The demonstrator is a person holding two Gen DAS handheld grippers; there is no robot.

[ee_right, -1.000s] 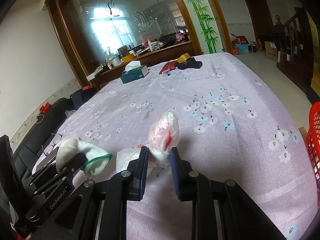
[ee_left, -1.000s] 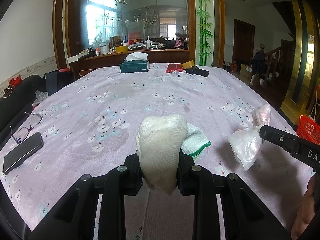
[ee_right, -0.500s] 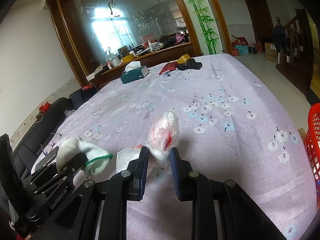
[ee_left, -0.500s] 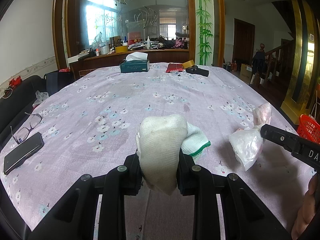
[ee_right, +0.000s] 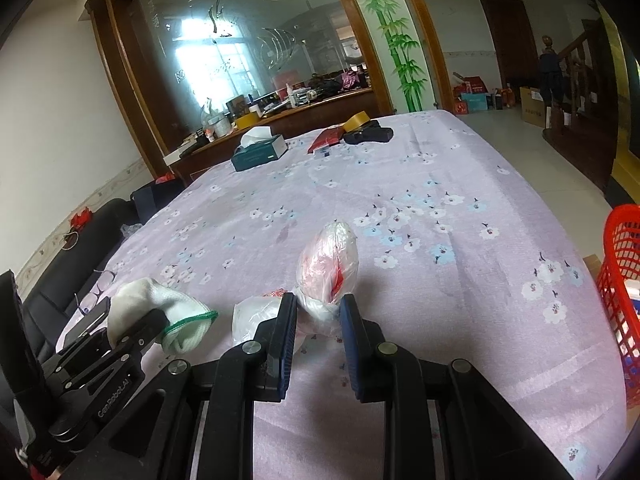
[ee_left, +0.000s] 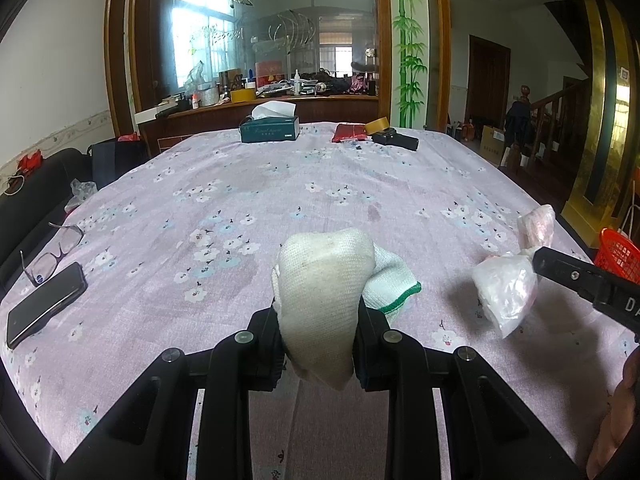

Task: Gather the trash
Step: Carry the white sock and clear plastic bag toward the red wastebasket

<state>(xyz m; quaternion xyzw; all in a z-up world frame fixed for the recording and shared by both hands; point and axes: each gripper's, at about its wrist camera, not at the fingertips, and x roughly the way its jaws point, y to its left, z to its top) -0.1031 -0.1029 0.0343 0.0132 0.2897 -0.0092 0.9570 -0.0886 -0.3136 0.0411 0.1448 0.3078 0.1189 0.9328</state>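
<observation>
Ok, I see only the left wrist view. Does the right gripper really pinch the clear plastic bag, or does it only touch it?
Observer: Both fingers of the right gripper press on the twisted neck of the clear plastic bag.
Operator: What is inside it?
Observer: Something red in the upper part; I cannot tell what.
Operator: Is the red plastic basket empty?
Observer: No, the red plastic basket holds something pale.

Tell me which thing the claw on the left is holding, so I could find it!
Look at the big table with the purple flowered cloth. At its near edge, the left claw pinches a white knitted glove. Its green-trimmed cuff sets it apart from the crinkly plastic bag beside it.
</observation>
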